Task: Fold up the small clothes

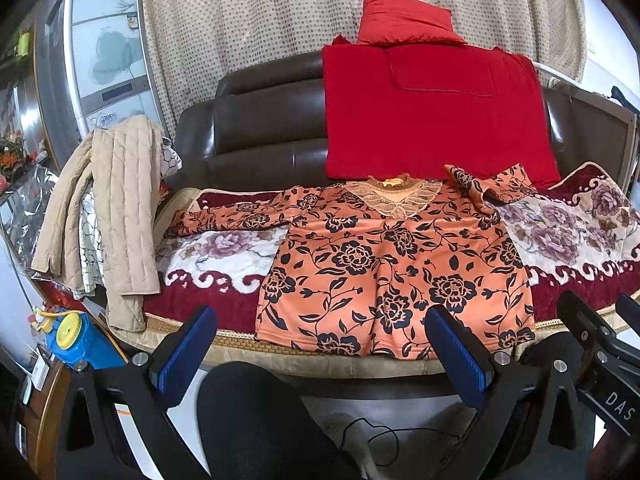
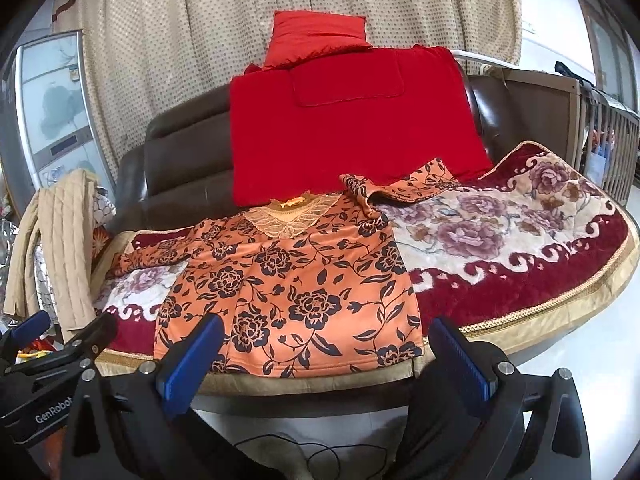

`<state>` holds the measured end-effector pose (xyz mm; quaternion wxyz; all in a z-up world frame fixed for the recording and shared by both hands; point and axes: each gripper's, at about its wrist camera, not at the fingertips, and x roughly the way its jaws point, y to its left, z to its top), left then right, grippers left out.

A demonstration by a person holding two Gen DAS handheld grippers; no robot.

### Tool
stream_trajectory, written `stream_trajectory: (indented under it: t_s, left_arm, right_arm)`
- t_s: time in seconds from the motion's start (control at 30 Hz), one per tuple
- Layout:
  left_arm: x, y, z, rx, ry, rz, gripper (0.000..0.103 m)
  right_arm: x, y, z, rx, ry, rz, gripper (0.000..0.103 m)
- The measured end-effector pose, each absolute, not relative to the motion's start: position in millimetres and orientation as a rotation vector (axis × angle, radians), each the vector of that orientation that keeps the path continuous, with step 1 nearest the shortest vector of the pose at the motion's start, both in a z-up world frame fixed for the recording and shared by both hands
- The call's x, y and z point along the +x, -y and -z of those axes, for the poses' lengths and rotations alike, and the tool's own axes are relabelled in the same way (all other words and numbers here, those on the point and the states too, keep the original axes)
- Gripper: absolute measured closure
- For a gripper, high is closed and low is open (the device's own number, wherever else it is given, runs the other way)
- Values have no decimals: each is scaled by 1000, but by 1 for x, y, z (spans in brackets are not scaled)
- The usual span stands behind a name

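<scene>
An orange long-sleeved top with black flowers [image 1: 384,268] lies flat, front up, on the sofa's flowered cover [image 1: 568,232]. Its lace collar points to the sofa back. Its left sleeve lies stretched out; its right sleeve [image 1: 488,188] is bent and crumpled near the red cloth. The top also shows in the right wrist view [image 2: 292,288]. My left gripper [image 1: 320,344] is open and empty, in front of the top's hem. My right gripper [image 2: 324,356] is open and empty, also in front of the hem. The right gripper shows at the left wrist view's right edge [image 1: 600,340].
A red cloth [image 1: 432,116] hangs over the brown sofa back [image 1: 260,128], with a red cushion [image 1: 404,16] above it. A beige quilted jacket [image 1: 116,208] hangs over the left armrest. A blue and yellow toy [image 1: 76,340] sits lower left. A black cable [image 1: 384,436] lies on the floor.
</scene>
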<state>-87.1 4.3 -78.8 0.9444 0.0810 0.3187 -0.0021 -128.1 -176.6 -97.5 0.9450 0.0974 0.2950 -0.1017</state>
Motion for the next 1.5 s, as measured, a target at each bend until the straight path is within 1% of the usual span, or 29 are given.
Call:
stream_trajectory:
  t_s: [0.5,0.73,0.93,1.07,1.2,1.33,1.5]
  left_arm:
    - [-64,1,73,161,-646,-11,0]
    - [-34,0,84,150,-687,-41,0]
    - [3,5,100,158,-736,-59,0]
    - [46,13,127,164,-827,-34,0]
    - [106,21,173,182,-952,-18,0]
    - [161,32,222,210,-1066,-16,0]
    - [205,46,262,212,-1124,16,0]
  right_arm:
    - [-108,187,95,176,-603,231,0]
    - [-79,190,106,156,-636,222,0]
    - [-43,208,119,201,-667,219,0]
    - [-4,241,129,264,-702,207,0]
    - [52,309,143,370,-697,214,0]
    - [110,395,175,544,-721,245,0]
    - [168,479,213,727,-707,257,0]
